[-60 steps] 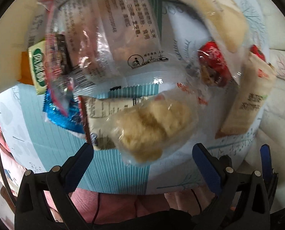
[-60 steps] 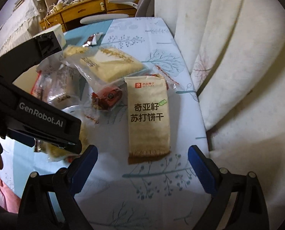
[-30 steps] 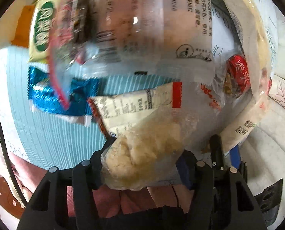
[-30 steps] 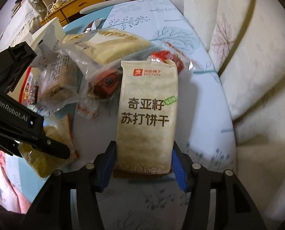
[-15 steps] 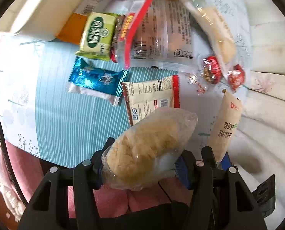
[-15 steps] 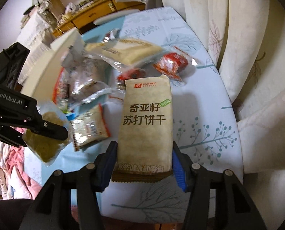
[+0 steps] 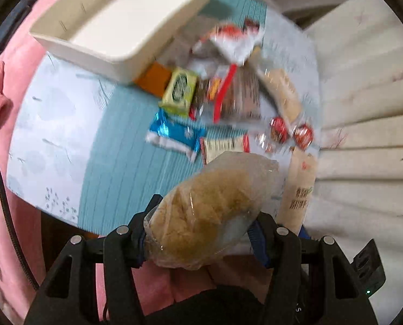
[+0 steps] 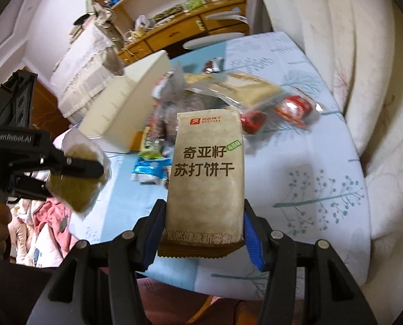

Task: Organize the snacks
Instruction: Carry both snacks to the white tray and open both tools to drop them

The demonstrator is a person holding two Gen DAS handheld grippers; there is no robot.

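The table [image 7: 65, 124] has bare cloth along its near and left edges. The white bin [image 7: 125, 24] sits far left, its inside clear. A snack pile [image 7: 228, 92] crowds the middle, just right of the bin. The left gripper [image 7: 201, 233] clamps a clear bag of crumbly cake [image 7: 215, 203] above the near edge. The right gripper [image 8: 201, 227] clamps a tan cracker packet [image 8: 205, 176], lifted over the pile.
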